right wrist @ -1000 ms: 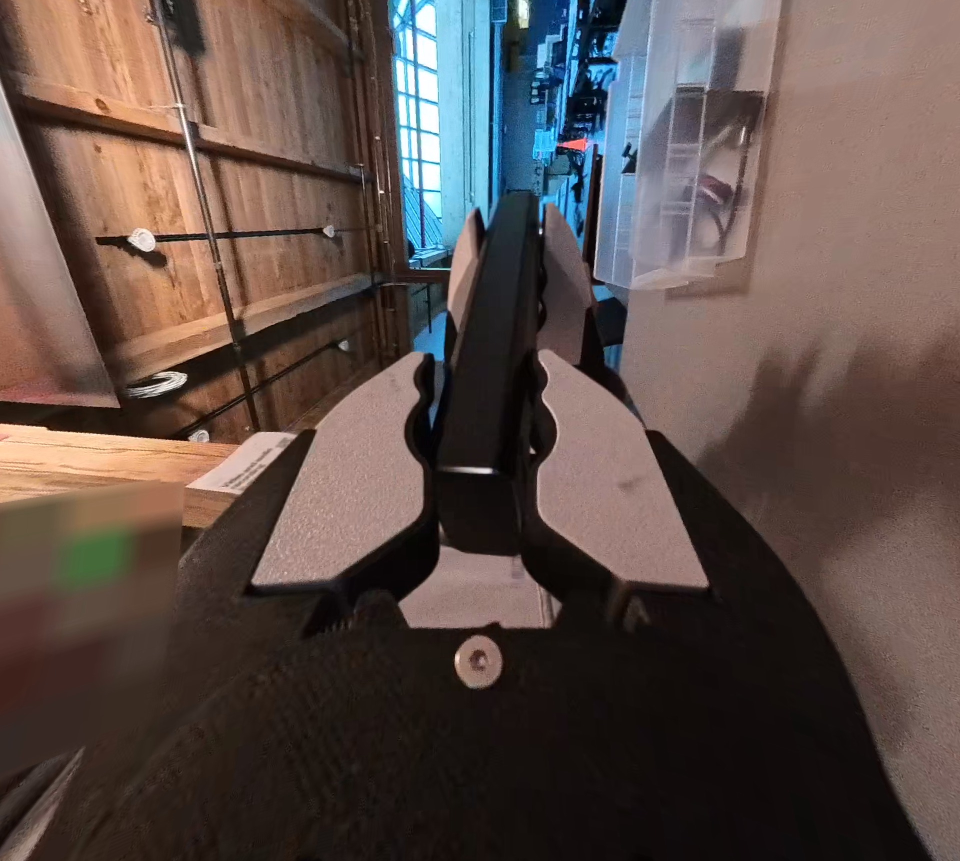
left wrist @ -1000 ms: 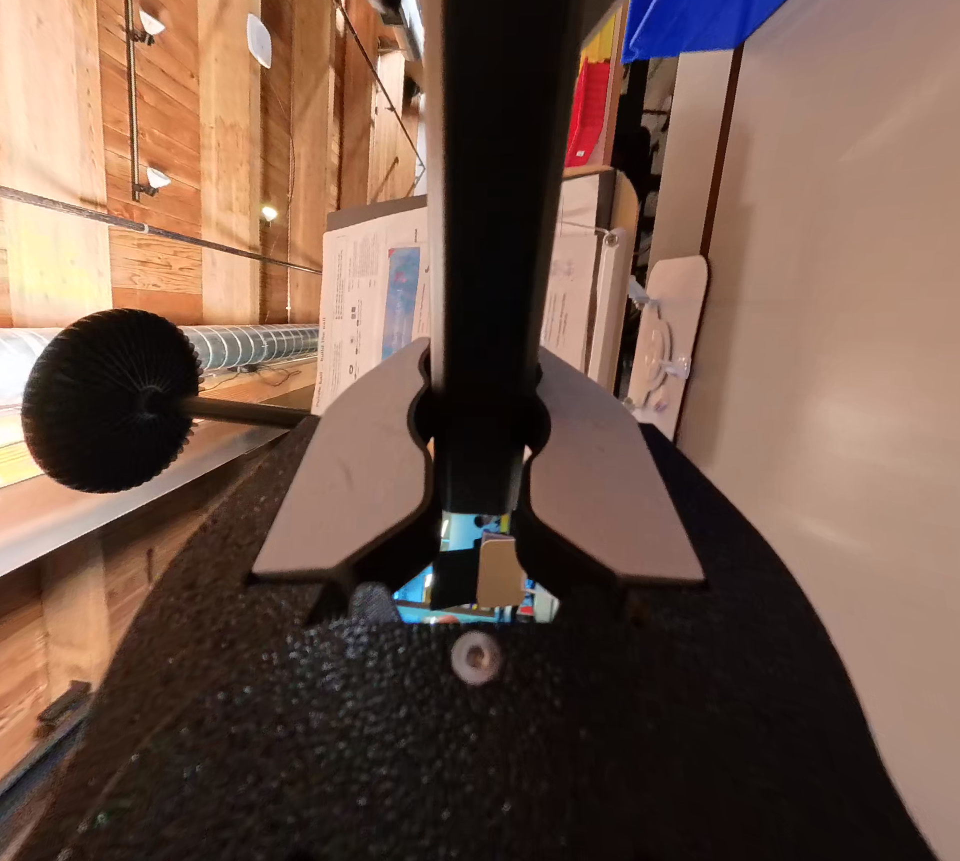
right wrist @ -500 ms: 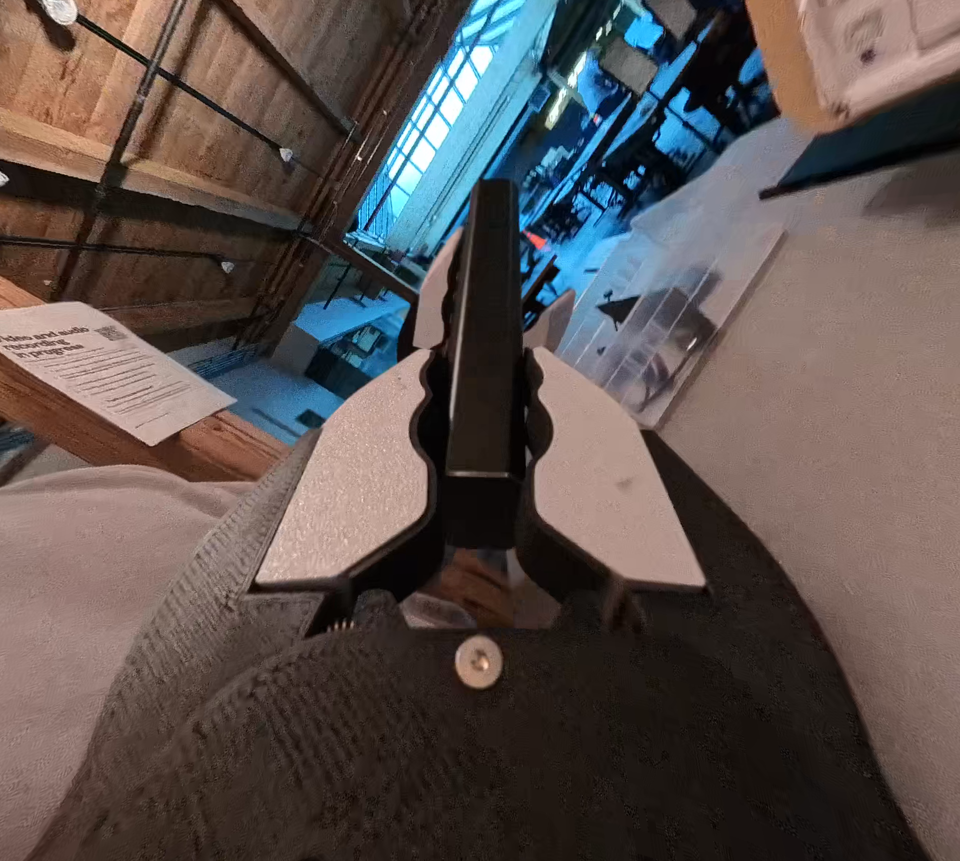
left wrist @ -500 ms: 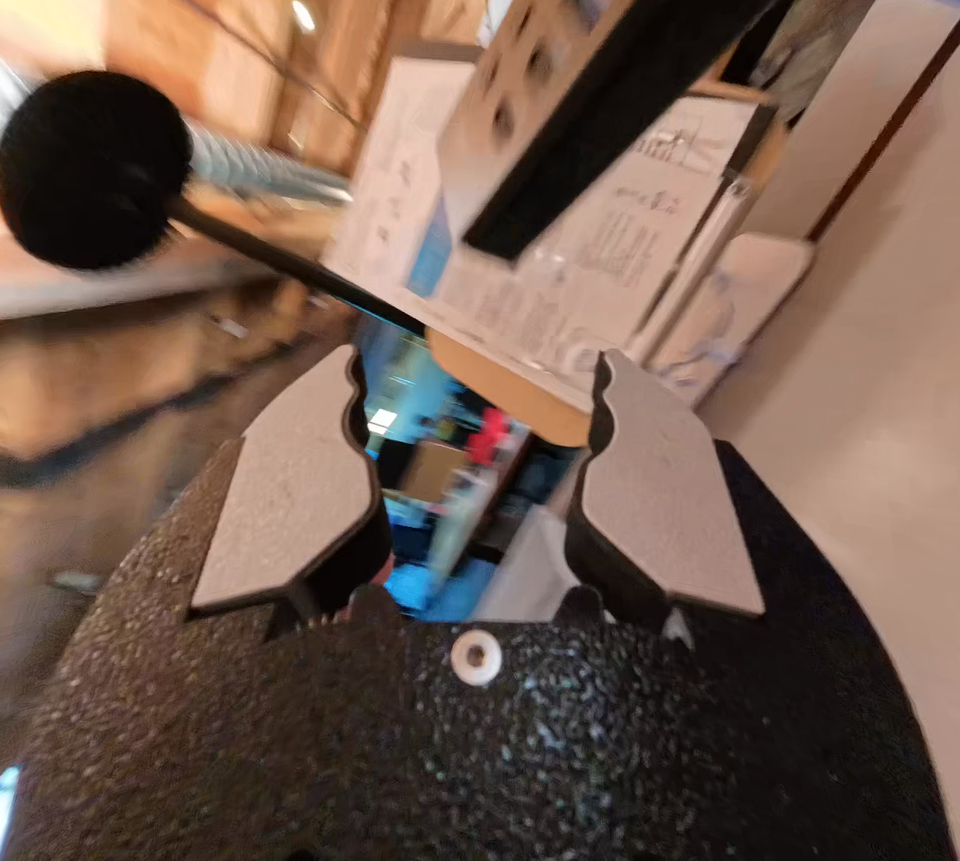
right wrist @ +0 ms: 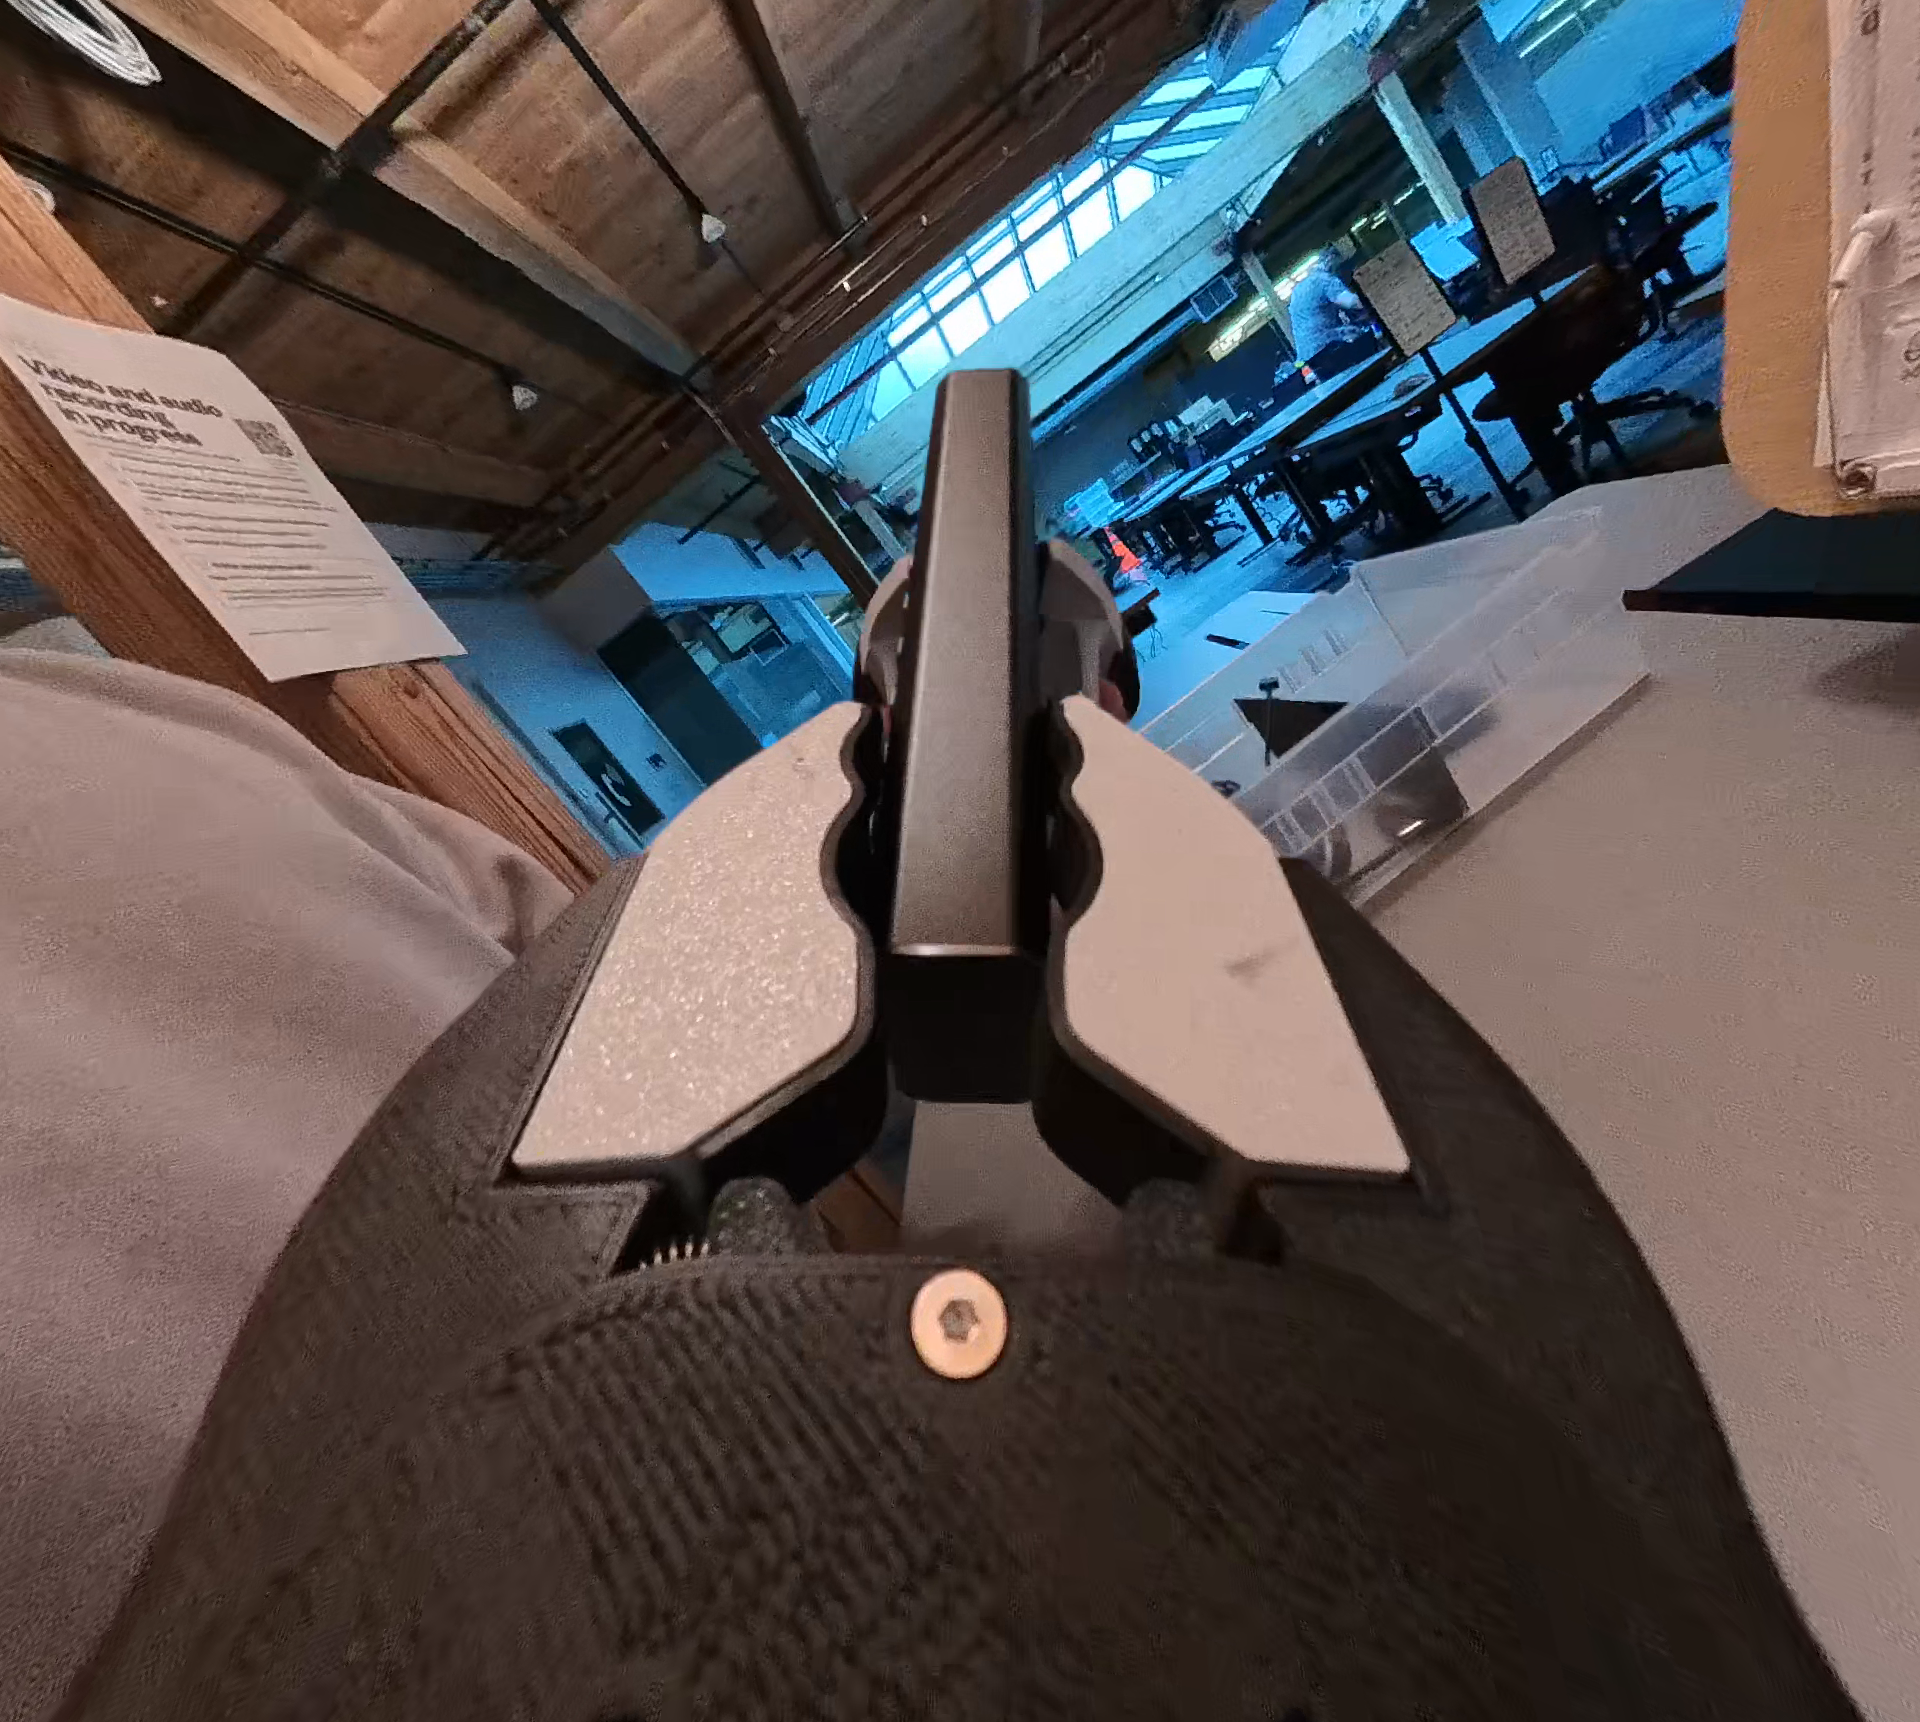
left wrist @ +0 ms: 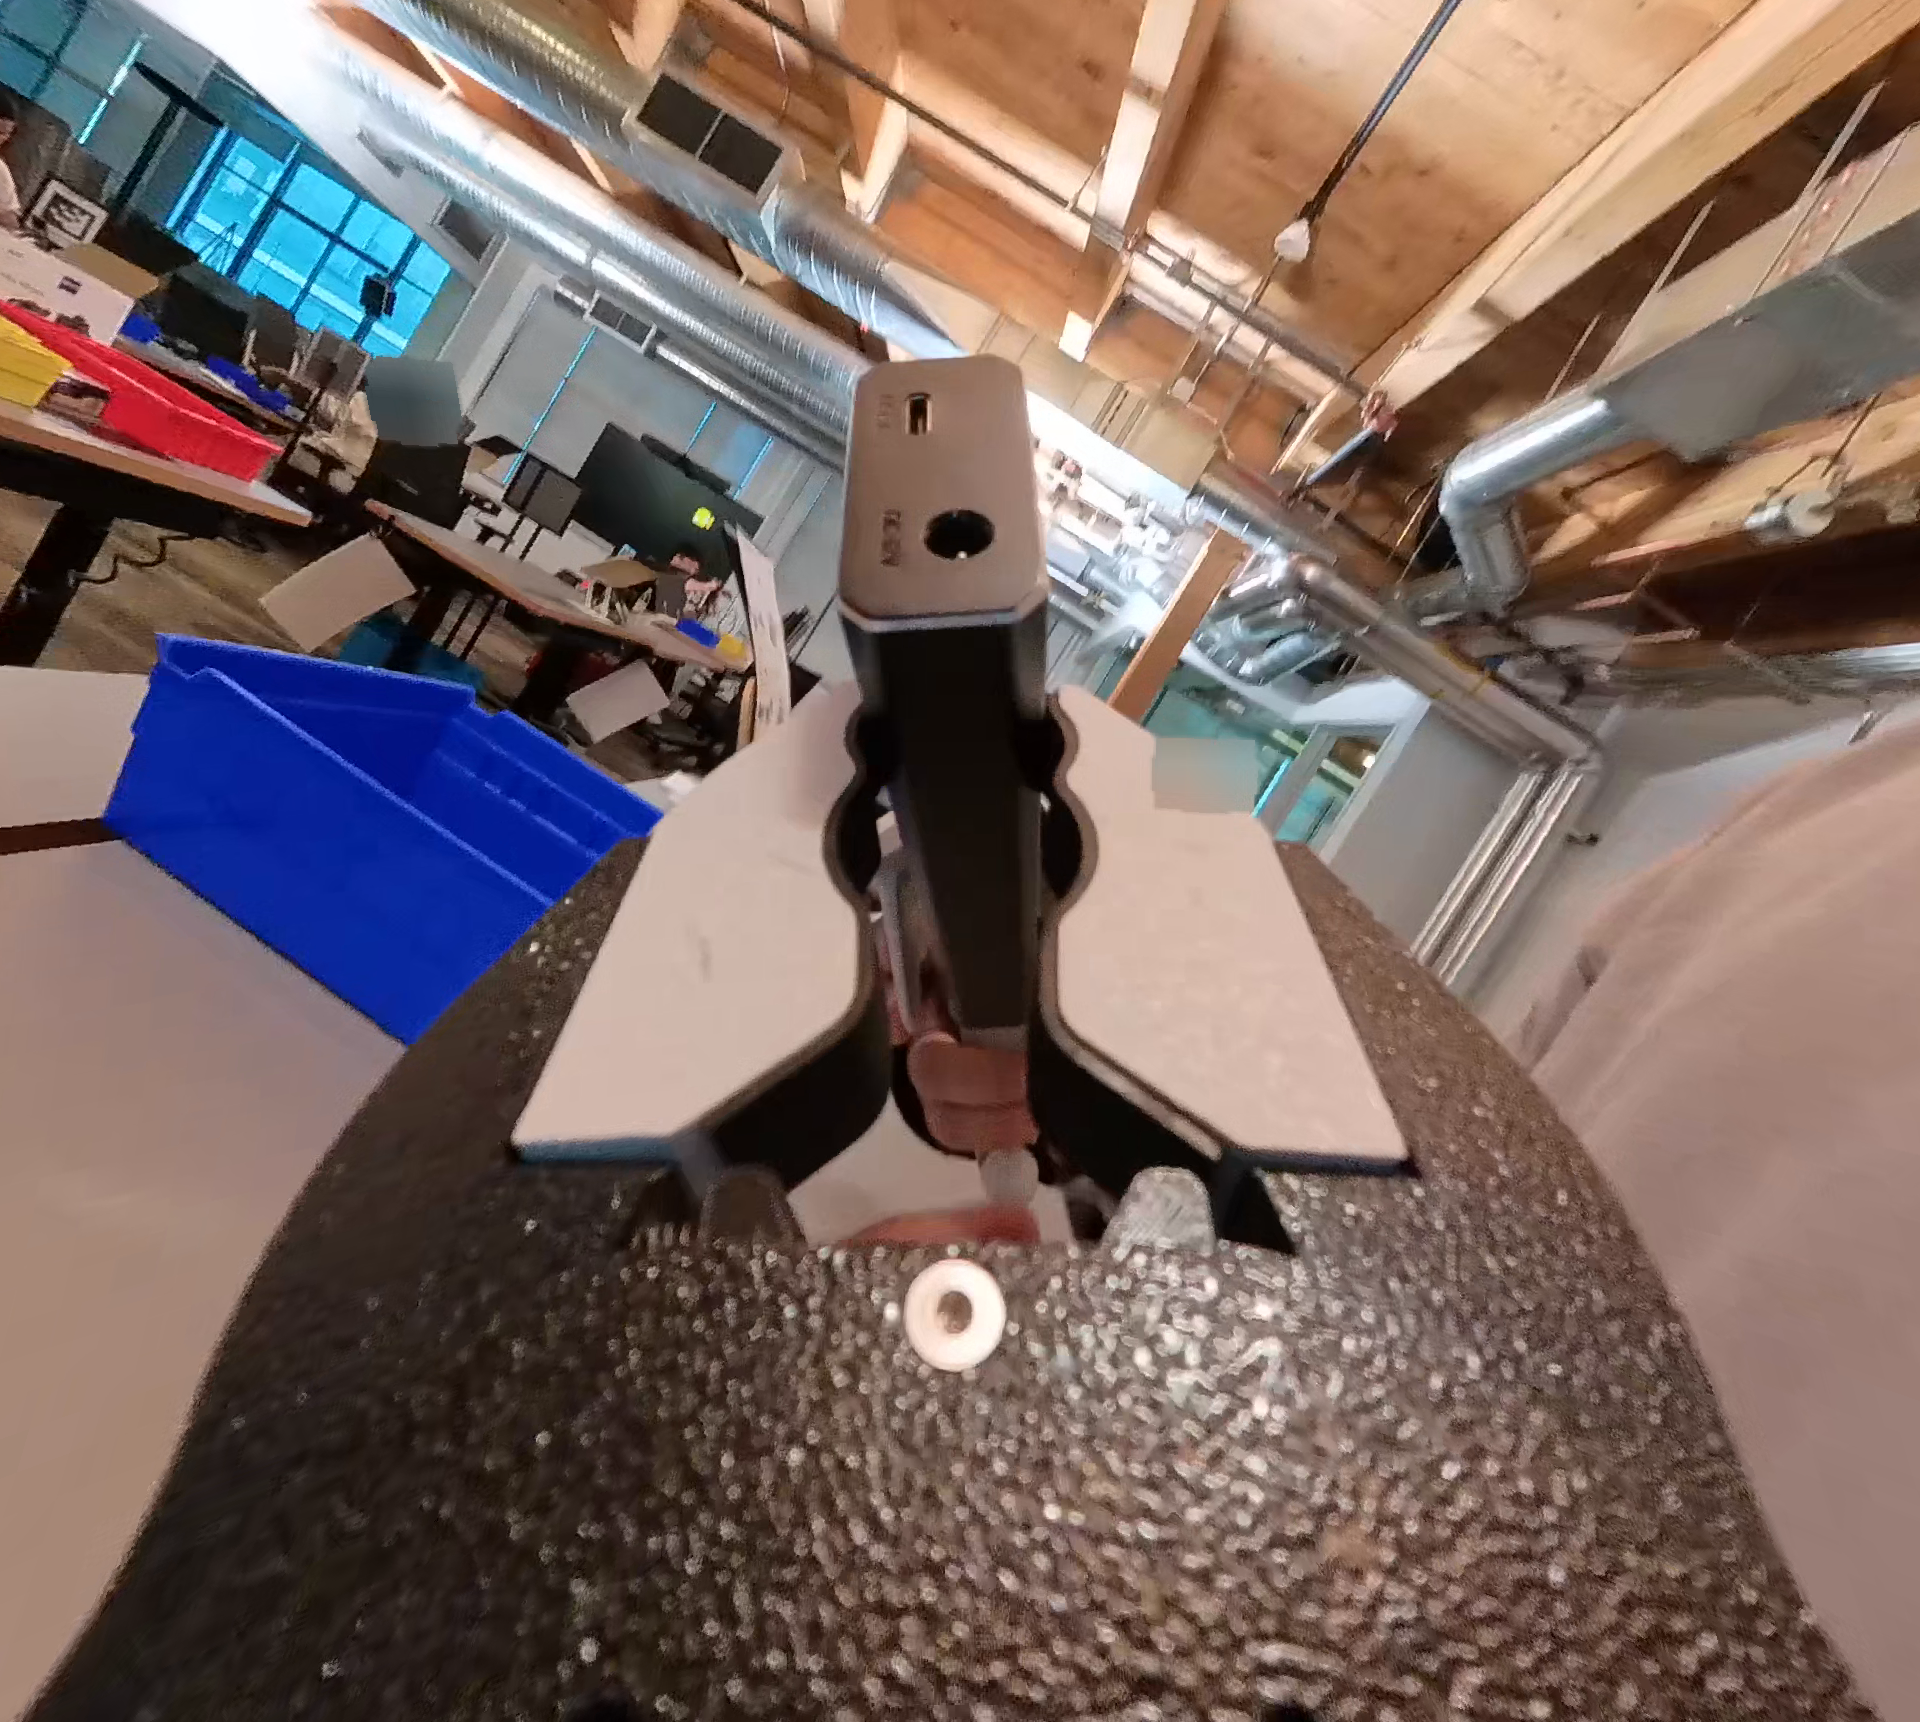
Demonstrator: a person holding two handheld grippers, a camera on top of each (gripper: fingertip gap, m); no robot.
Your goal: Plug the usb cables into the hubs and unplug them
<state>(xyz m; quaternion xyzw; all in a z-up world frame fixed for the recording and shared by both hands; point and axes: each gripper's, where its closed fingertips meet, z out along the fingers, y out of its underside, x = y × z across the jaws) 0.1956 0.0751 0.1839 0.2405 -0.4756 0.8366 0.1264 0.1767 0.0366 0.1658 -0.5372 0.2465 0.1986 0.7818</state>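
Observation:
In the left wrist view my left gripper point(left wrist: 951, 737) is shut on a black USB hub point(left wrist: 961, 841). The hub points forward, and its silver end face point(left wrist: 940, 519) shows a round socket and a small port. A hand point(left wrist: 966, 1090) shows under the hub's near end. In the right wrist view my right gripper point(right wrist: 961, 727) is shut on a black hub point(right wrist: 961, 685) that runs forward between the fingers. A second pair of grey fingers point(right wrist: 1081, 618) flanks its far part. No cable shows in either view.
A blue bin point(left wrist: 343, 851) stands on the white table point(left wrist: 156, 1101) to the left. A clear plastic organiser point(right wrist: 1455, 716) lies on the table point(right wrist: 1662, 997) to the right. A light sleeve point(right wrist: 208, 893) is close on the left, and a paper sheet point(right wrist: 229, 509) hangs on a wooden post.
My left gripper, open and off the hub half a second ago, has shut on it again. Both views have swung round from sideways to upright. My right gripper stayed shut on the hub.

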